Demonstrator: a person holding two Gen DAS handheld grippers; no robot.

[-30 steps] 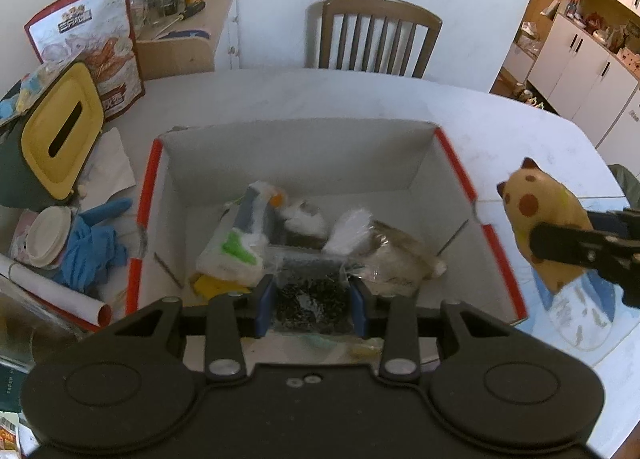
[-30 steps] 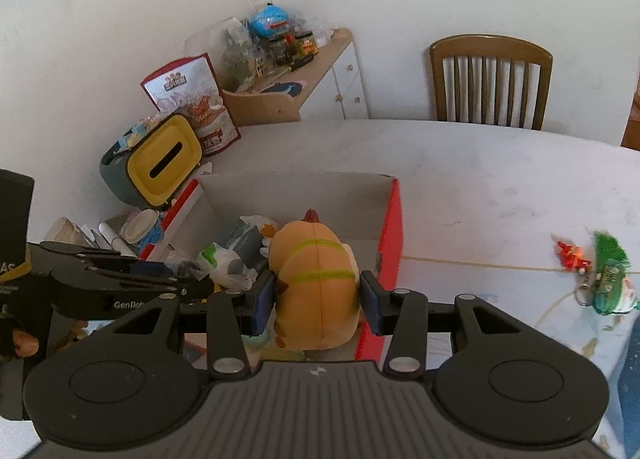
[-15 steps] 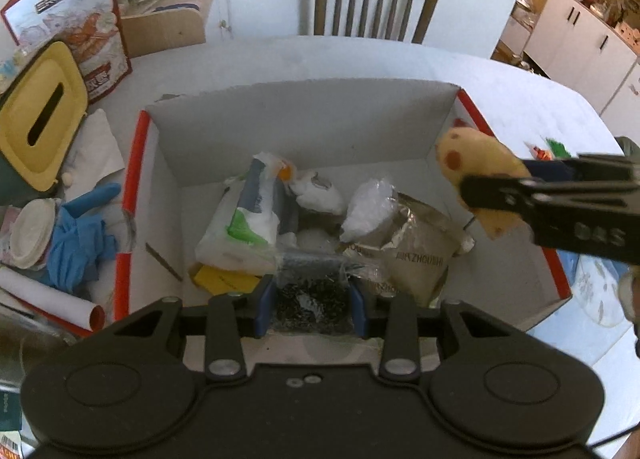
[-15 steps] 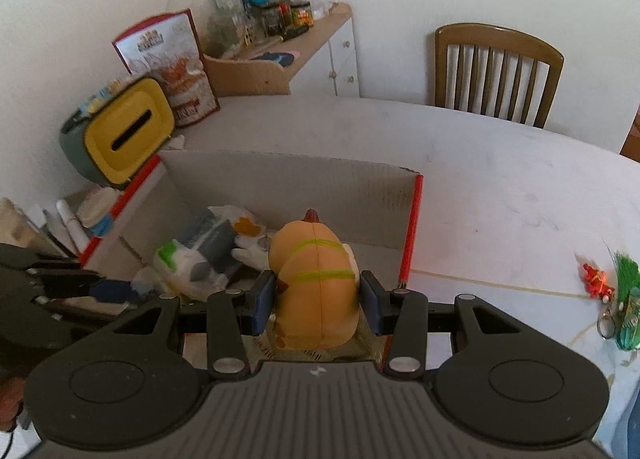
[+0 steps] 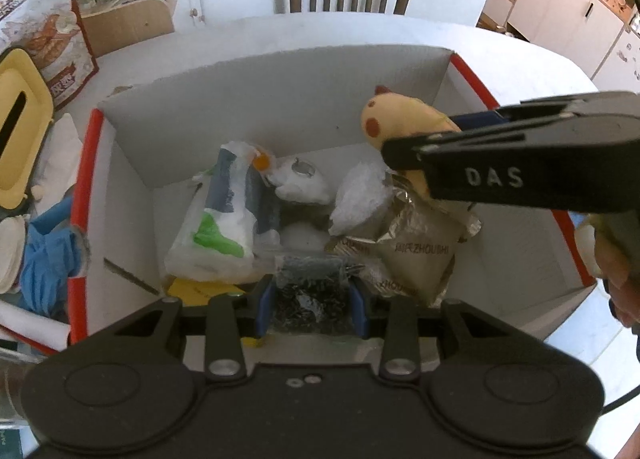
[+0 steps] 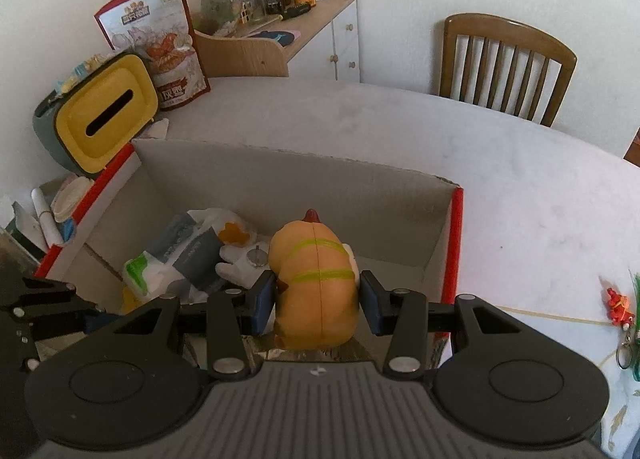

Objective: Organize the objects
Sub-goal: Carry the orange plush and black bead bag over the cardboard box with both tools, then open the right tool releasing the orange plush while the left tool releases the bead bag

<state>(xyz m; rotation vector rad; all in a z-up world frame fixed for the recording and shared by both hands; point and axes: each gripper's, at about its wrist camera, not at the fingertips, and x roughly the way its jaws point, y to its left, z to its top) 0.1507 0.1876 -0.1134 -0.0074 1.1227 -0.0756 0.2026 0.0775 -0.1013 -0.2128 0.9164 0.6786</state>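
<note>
Both claws grip items over box (image 5: 280,91).

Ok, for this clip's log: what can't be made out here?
- Yellow toy: its underside, hidden by the right tongs in the right wrist view.
- Box floor near the camera: covered by the left tongs and their clear bag of dark bits, left wrist view.
- Silver packet: print too small to read.
- Keychain: cut by the right edge, right wrist view.
</note>
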